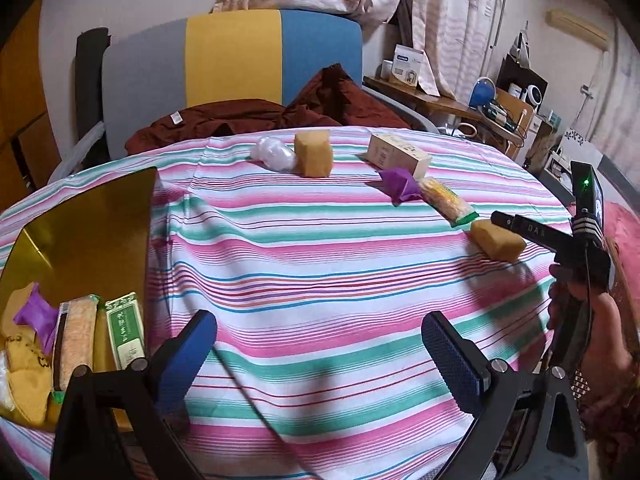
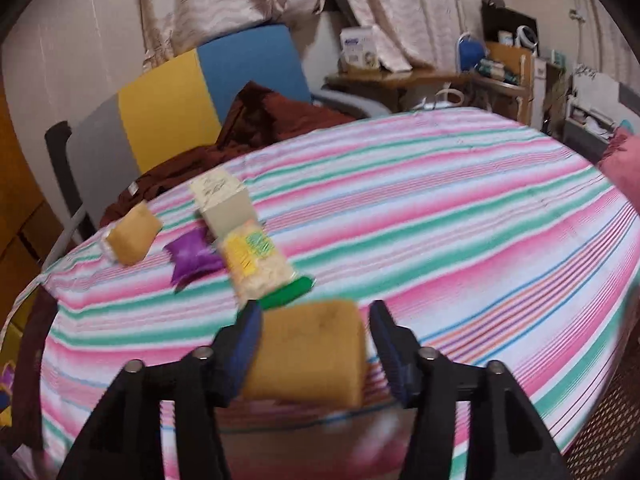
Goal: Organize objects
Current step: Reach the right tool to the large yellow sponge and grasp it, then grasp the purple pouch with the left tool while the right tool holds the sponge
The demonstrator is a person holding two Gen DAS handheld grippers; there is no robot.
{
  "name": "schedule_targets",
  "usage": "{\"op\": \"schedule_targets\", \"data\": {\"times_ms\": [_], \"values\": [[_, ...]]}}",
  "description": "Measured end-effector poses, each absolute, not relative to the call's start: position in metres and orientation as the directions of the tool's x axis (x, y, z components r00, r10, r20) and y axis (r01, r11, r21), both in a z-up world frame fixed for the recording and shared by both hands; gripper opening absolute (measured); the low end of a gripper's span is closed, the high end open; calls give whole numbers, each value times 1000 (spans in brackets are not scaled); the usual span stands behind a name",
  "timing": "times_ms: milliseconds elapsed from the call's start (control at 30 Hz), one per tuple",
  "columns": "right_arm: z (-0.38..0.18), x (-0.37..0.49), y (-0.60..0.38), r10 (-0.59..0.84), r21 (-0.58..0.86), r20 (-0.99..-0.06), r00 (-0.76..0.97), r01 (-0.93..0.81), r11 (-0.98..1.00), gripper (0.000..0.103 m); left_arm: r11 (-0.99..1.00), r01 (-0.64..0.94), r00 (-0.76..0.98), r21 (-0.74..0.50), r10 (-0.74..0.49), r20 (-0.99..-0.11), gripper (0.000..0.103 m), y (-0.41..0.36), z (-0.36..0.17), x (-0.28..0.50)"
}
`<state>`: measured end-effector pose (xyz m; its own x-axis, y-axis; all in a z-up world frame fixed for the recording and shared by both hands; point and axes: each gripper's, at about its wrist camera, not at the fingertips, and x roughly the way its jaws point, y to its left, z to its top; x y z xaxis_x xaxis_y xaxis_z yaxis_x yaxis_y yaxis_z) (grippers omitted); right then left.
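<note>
A gold tray [image 1: 92, 216] sits at the table's left and holds several snack packets. My left gripper [image 1: 320, 356] is open and empty above the striped cloth, just right of the tray. My right gripper [image 2: 316, 344] is open around a tan sponge block [image 2: 308, 356], its jaws on either side with a gap on the right. The same block [image 1: 496, 240] shows in the left wrist view at the right gripper's tip. Farther back lie a yellow-green snack packet [image 2: 256, 260], a purple packet [image 2: 192, 258], a cream box [image 2: 224, 204] and a second tan block [image 2: 132, 236].
A white plastic wrapper [image 1: 272, 154] lies beside the far tan block [image 1: 314, 152]. A grey, yellow and blue chair [image 1: 232, 60] with a maroon cloth [image 1: 256, 116] stands behind the table. A cluttered shelf [image 1: 500, 104] is at the back right.
</note>
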<state>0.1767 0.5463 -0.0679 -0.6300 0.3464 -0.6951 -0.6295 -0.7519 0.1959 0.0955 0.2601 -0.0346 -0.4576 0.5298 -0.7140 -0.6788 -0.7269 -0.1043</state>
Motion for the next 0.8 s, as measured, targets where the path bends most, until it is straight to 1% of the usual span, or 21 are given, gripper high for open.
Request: {"op": "schedule_targets", "data": {"times_ms": [33, 67, 100, 133, 233, 267, 300, 333, 367, 400, 433, 533, 567, 600, 667, 733, 800], "values": [[-70, 174, 542, 340, 185, -701, -627, -619, -763, 65, -724, -681, -453, -106, 531, -716, 103, 262, -35, 95], [-71, 172, 537, 362, 144, -706, -609, -624, -768, 65, -723, -682, -450, -108, 531, -717, 103, 264, -35, 95], [-74, 168, 532, 409, 75, -707, -578, -636, -768, 65, -722, -683, -447, -108, 531, -720, 103, 266, -36, 95], [-75, 166, 530, 416, 56, -701, -579, -627, -777, 65, -721, -684, -444, -108, 529, -723, 103, 268, -36, 95], [-76, 164, 531, 421, 56, -688, -591, -621, -781, 58, -719, -687, -439, -106, 527, -728, 103, 273, -37, 93], [-74, 163, 532, 426, 49, -682, -594, -619, -784, 48, -719, -687, -437, -107, 526, -730, 103, 274, -37, 92], [-71, 163, 534, 441, 37, -670, -597, -621, -783, 43, -720, -685, -435, -109, 525, -732, 103, 276, -38, 91], [-67, 163, 538, 446, 44, -656, -608, -621, -782, 39, -721, -683, -428, -116, 524, -736, 103, 278, -39, 88], [-65, 164, 544, 447, 59, -646, -619, -624, -779, 34, -721, -681, -421, -123, 525, -740, 103, 281, -40, 86], [-63, 164, 553, 453, 78, -642, -619, -640, -764, 33, -722, -680, -413, -132, 525, -744, 103, 285, -41, 83], [-64, 163, 559, 448, 96, -648, -616, -650, -754, 33, -723, -676, -404, -140, 523, -751, 103, 289, -42, 80], [-66, 170, 572, 387, 209, -656, -648, -649, -731, 33, -723, -674, -383, -149, 515, -767, 103, 304, -46, 73], [-69, 173, 572, 381, 220, -661, -647, -652, -726, 37, -725, -673, -385, -146, 511, -769, 103, 306, -47, 72], [-70, 175, 571, 381, 218, -667, -640, -657, -722, 48, -726, -672, -384, -146, 511, -769, 103, 310, -48, 70], [-75, 178, 569, 373, 223, -675, -637, -658, -719, 61, -726, -672, -375, -149, 507, -776, 103, 317, -51, 67], [-76, 180, 566, 358, 229, -674, -647, -643, -731, 62, -724, -672, -362, -154, 502, -785, 103, 326, -54, 63], [-76, 177, 561, 377, 184, -673, -636, -638, -748, 64, -721, -677, -357, -150, 499, -790, 103, 335, -56, 61]]}}
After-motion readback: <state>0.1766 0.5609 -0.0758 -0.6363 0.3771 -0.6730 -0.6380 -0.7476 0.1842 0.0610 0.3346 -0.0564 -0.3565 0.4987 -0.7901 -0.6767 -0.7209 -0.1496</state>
